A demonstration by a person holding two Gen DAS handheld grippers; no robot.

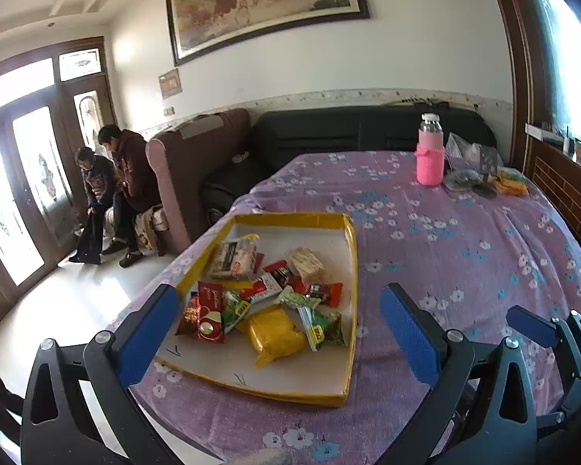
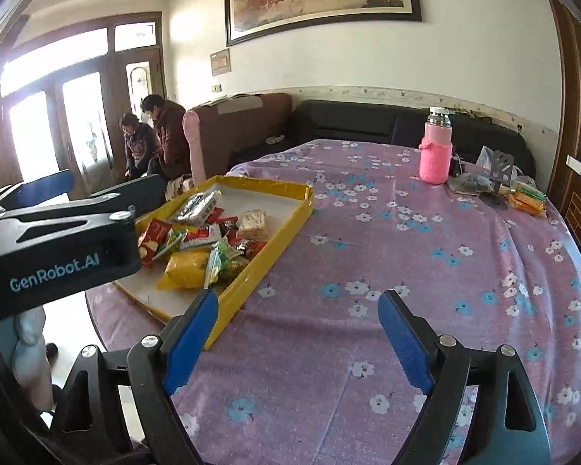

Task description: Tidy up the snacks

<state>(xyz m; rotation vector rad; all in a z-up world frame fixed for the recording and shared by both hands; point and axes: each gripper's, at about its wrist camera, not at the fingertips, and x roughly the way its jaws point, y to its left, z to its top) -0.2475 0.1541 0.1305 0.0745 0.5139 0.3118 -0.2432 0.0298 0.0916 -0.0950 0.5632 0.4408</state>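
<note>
A shallow yellow-rimmed tray (image 1: 353,271) lies on the purple flowered tablecloth and holds several snack packets: a yellow bag (image 1: 275,335), a red packet (image 1: 209,317), green packets (image 1: 321,325) and a clear-wrapped cracker pack (image 1: 232,257). My left gripper (image 1: 279,333) is open and empty, hovering over the near end of the tray. In the right wrist view the tray (image 2: 286,228) sits to the left, with the yellow bag (image 2: 184,269) in it. My right gripper (image 2: 298,343) is open and empty over bare cloth right of the tray. The left gripper's body (image 2: 58,248) shows at the left.
A pink-sleeved bottle (image 1: 430,155) stands at the table's far side, beside a clutter of bags and orange packets (image 1: 511,184). Sofas stand behind the table. Two people sit by the door at the far left (image 1: 116,190). The table edge drops off left of the tray.
</note>
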